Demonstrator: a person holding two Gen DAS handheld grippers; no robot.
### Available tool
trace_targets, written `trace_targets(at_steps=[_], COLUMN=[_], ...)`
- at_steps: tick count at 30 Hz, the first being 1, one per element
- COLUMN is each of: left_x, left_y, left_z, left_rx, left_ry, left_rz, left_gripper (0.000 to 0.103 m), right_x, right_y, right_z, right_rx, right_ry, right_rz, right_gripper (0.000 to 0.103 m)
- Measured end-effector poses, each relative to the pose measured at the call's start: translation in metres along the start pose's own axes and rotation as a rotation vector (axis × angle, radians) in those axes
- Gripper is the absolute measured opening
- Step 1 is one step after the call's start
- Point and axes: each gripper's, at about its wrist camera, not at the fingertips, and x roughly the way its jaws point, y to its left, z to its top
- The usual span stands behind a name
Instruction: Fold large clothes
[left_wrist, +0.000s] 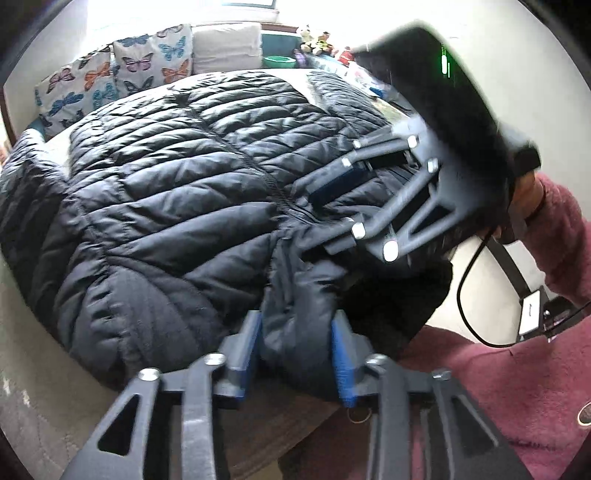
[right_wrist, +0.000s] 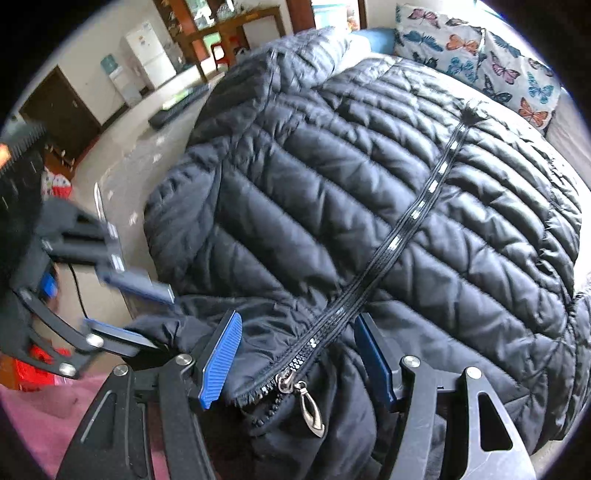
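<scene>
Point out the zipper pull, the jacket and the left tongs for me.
zipper pull (right_wrist: 310, 410), right wrist view, its metal tab.
jacket (left_wrist: 177, 177), left wrist view, quilted front panel.
left tongs (left_wrist: 297, 339), left wrist view, between the tips.

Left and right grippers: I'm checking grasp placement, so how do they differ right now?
The left gripper straddles a bunched roll of the jacket at its edge; the right gripper straddles the zipper by the pull. The left's jaws look narrower than the right's. Both have blue pads and sit at the jacket's near end.
</scene>
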Motion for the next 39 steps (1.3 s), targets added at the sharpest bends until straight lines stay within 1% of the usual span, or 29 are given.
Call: trace_targets(at_steps=[3, 4, 7, 9, 10, 13, 16, 17, 18, 20, 22, 25, 28, 29, 31, 32, 34, 35, 37, 38, 39], left_x=[-0.015, -0.019, -0.041, -0.058, -0.064, -0.083, -0.095, -0.097, -0.099, -0.100, -0.098, -0.092, -0.079, -0.071, -0.058, -0.052, -0.041, -0.038, -0.036, -0.039, -0.043], left_y=[0.011, 0.015, 0.038, 0.062, 0.073, 0.122, 0.183, 0.210, 0.231, 0.273, 0.310, 0.354, 0.388, 0.401, 0.419, 0.428, 0.439, 0.442, 0.443, 0.440, 0.434], left_z=[0.002, 0.004, 0.014, 0.023, 0.027, 0.044, 0.062, 0.068, 0.073, 0.082, 0.092, 0.103, 0.111, 0.112, 0.115, 0.115, 0.118, 0.118, 0.121, 0.124, 0.128], left_rx=[-0.021, -0.028, -0.057, -0.106, -0.130, -0.235, -0.370, -0.432, -0.477, -0.574, -0.622, -0.685, -0.746, -0.784, -0.827, -0.854, -0.867, -0.864, -0.852, -0.839, -0.821], left_ry=[-0.024, -0.029, -0.077, -0.109, -0.124, -0.174, -0.197, -0.203, -0.206, -0.211, -0.210, -0.213, -0.203, -0.199, -0.189, -0.197, -0.211, -0.222, -0.238, -0.259, -0.276], left_rz=[0.032, 0.041, 0.118, 0.161, 0.179, 0.260, 0.314, 0.335, 0.342, 0.352, 0.363, 0.377, 0.355, 0.338, 0.310, 0.298, 0.265, 0.252, 0.214, 0.208, 0.212], left_gripper=[0.059, 0.064, 0.066, 0.070, 0.074, 0.075, 0.076, 0.076, 0.076, 0.076, 0.076, 0.076, 0.076, 0.076, 0.076, 0.075, 0.070, 0.051, 0.029, 0.019, 0.014], right_x=[0.010, 0.010, 0.015, 0.016, 0.017, 0.019, 0.020, 0.020, 0.021, 0.022, 0.025, 0.024, 0.024, 0.024, 0.025, 0.025, 0.026, 0.026, 0.025, 0.025, 0.025], right_y=[0.006, 0.008, 0.011, 0.012, 0.012, 0.013, 0.013, 0.010, 0.009, 0.005, 0.005, 0.006, 0.005, 0.005, 0.004, 0.004, 0.004, 0.004, 0.005, 0.005, 0.005], right_z=[-0.006, -0.007, -0.008, -0.008, -0.008, -0.007, -0.006, -0.006, -0.006, -0.007, -0.006, -0.006, -0.006, -0.006, -0.005, -0.005, -0.003, -0.003, -0.004, -0.004, -0.002], right_rx=[-0.038, -0.051, -0.078, -0.082, -0.082, -0.077, -0.073, -0.068, -0.065, -0.056, -0.055, -0.056, -0.055, -0.056, -0.057, -0.057, -0.058, -0.057, -0.057, -0.055, -0.051], right_ry=[0.016, 0.014, 0.033, 0.033, 0.033, 0.034, 0.035, 0.036, 0.036, 0.033, 0.027, 0.023, 0.026, 0.030, 0.036, 0.039, 0.040, 0.040, 0.042, 0.043, 0.043], right_rz=[-0.046, -0.059, -0.090, -0.092, -0.087, -0.083, -0.088, -0.088, -0.083, -0.066, -0.059, -0.053, -0.044, -0.043, -0.043, -0.041, -0.040, -0.040, -0.043, -0.043, -0.043], right_gripper=[0.074, 0.076, 0.082, 0.085, 0.089, 0.094, 0.099, 0.100, 0.103, 0.103, 0.103, 0.103, 0.103, 0.103, 0.103, 0.103, 0.103, 0.103, 0.103, 0.103, 0.103])
